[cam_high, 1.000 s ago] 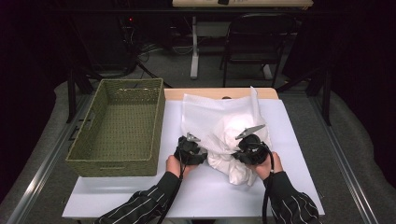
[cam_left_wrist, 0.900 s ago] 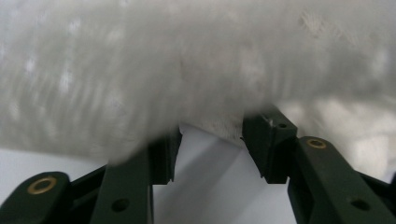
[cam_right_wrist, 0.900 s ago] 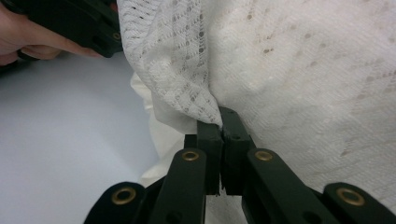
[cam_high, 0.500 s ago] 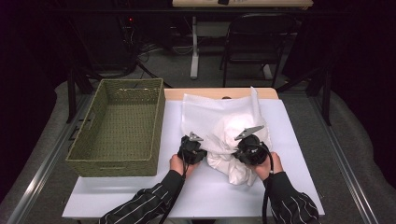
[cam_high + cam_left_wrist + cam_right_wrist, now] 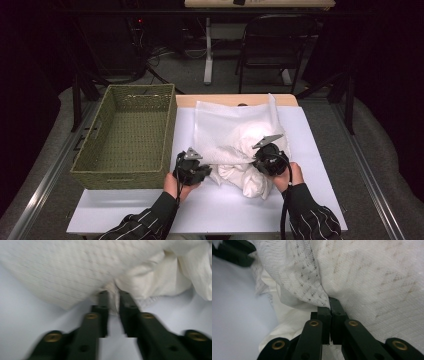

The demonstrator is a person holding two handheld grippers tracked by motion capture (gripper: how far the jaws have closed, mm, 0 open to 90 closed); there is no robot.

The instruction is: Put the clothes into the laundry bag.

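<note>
The left claw (image 5: 113, 298) has its jaws a little apart, with a bit of the white cloth (image 5: 75, 272) caught between them. They have just been opening, and the picture is blurry, so I think they are still pinching the edge but only loosely. The right claw (image 5: 329, 303) is squeezed tight together on a fold of the lacy cloth (image 5: 367, 277).

From above, the left claw (image 5: 196, 159) is at the cloth's (image 5: 225, 125) near left edge. The right claw (image 5: 261, 152) is at its near right side. The cloth edge is pulled straight between the two claws.

There are two claws, one in each hand (image 5: 172, 184). There is one cloth, partly spread flat and partly bunched in a lump by the right claw. There is one basket (image 5: 100, 172) and one table (image 5: 320, 165).

The cloth lies on the table, just to the right of the basket and touching its side or nearly so. The left claw is close to the basket's near right corner.

The basket is green and woven. Nothing is inside it.
</note>
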